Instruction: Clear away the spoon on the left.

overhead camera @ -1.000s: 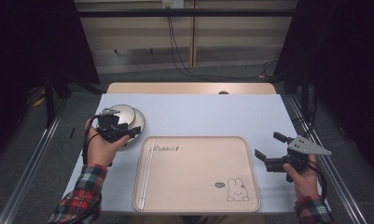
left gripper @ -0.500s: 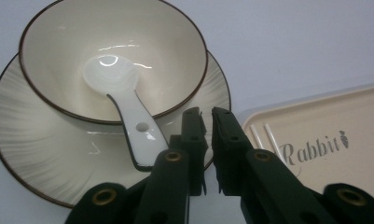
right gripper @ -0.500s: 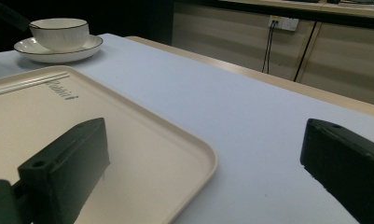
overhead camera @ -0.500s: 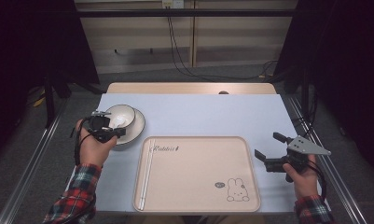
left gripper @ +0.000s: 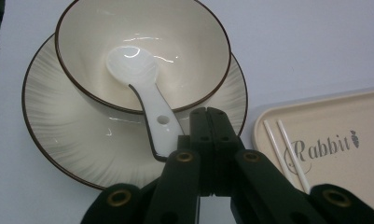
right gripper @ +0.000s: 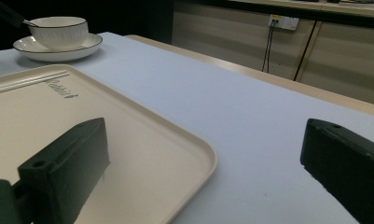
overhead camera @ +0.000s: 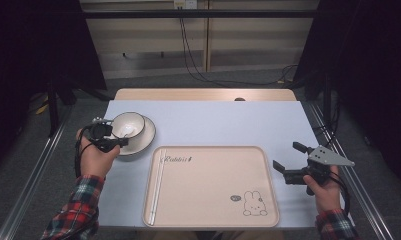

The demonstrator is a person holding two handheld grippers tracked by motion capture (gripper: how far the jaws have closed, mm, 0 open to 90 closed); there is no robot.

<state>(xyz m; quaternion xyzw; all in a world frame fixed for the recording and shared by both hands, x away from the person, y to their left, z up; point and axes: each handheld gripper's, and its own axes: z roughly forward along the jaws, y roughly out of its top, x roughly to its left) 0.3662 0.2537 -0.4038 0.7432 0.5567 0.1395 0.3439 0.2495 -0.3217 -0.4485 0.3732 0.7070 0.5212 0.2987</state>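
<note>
A cream bowl (overhead camera: 128, 125) with a dark rim stands on a ribbed plate (overhead camera: 147, 135) at the table's left. A white spoon (left gripper: 147, 88) rests in the bowl (left gripper: 142, 42), its handle hanging over the near rim. My left gripper (left gripper: 209, 113) has just been closing and is now shut, its jaws together right beside the spoon handle with nothing between them. In the high view the left gripper (overhead camera: 122, 143) sits at the plate's near-left edge. My right gripper (overhead camera: 288, 156) stands open at the tray's right edge, empty (right gripper: 208, 149).
A beige tray (overhead camera: 213, 200) with a rabbit print lies in the middle near the front edge. Two white chopsticks (overhead camera: 158, 185) lie along its left side, also in the left gripper view (left gripper: 287, 149). Metal rails run along both table sides.
The left hand has drawn back from over the bowl to its near-left side, uncovering it, and its jaws have closed. The right hand has not moved.
</note>
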